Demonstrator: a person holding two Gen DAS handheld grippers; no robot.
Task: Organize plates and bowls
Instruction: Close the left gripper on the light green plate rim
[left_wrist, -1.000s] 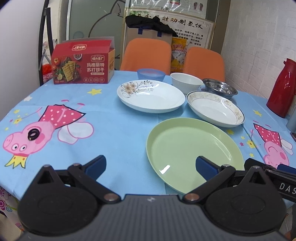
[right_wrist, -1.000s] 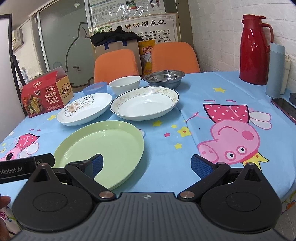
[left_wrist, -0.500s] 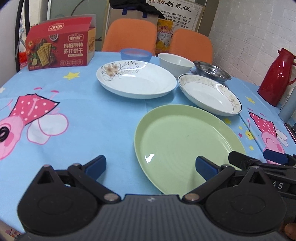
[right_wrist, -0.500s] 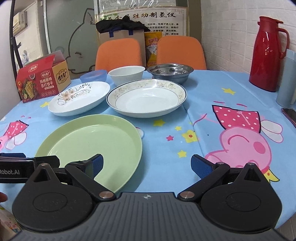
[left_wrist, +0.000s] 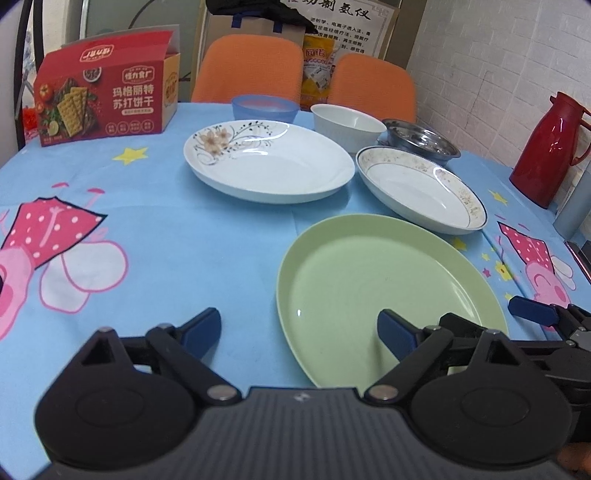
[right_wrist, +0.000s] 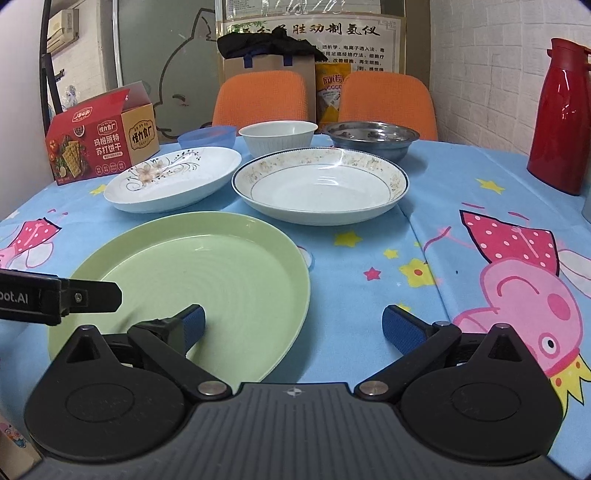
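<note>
Both grippers, left (left_wrist: 299, 328) and right (right_wrist: 293, 325), jaws spread, flank the green plate (right_wrist: 207, 273); floral plate (right_wrist: 173, 177) at 11 o'clock.

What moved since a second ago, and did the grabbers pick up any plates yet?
Both grabbers moved forward over the near edge of the green plate. The left gripper and right gripper are both open and hold nothing. The flowered plate, the gold-rimmed plate and the bowls behind stayed where they were on the tablecloth.
</note>
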